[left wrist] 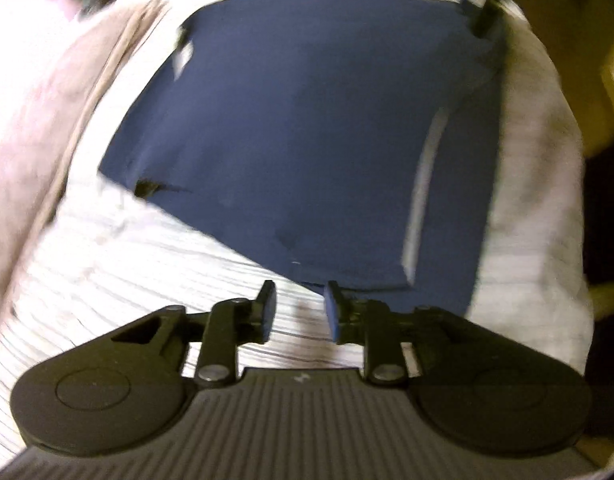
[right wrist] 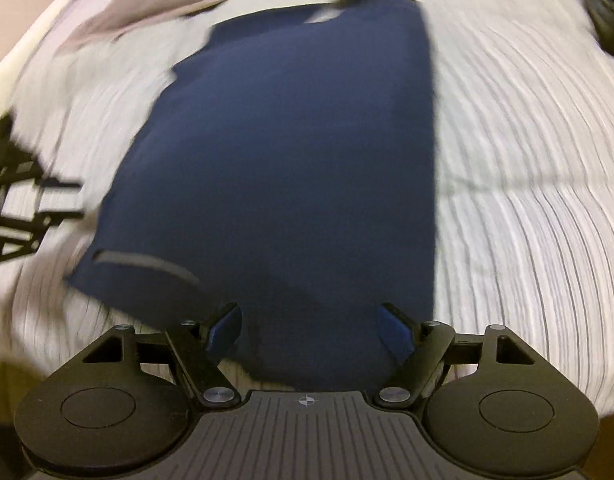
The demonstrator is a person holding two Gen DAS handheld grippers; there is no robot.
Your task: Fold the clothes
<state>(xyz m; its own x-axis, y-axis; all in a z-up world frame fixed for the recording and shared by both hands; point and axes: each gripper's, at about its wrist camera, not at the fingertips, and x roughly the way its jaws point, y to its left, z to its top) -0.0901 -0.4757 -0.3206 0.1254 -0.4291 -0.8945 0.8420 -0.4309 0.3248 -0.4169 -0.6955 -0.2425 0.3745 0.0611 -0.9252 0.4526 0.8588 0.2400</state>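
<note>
Both views motion-blurred. Navy garment (left wrist: 299,132) lies flat, partly folded, on a white striped bedsheet (left wrist: 127,264); fills the middle of both views. Grey reflective stripe (left wrist: 425,184) runs along its edge at 3 o'clock in left wrist view, at 8 o'clock in right wrist view. Beige cloth (left wrist: 39,120) bunched at 9–10 o'clock of the garment, left view.

Left gripper (left wrist: 298,310): jaws released, nothing between them, tips just beside the garment's near hem, over bare sheet.

Right gripper (right wrist: 310,330): jaws spread wide, above the garment's near edge; contact with fabric unclear. Other gripper's black frame (right wrist: 15,200) at 9 o'clock.
</note>
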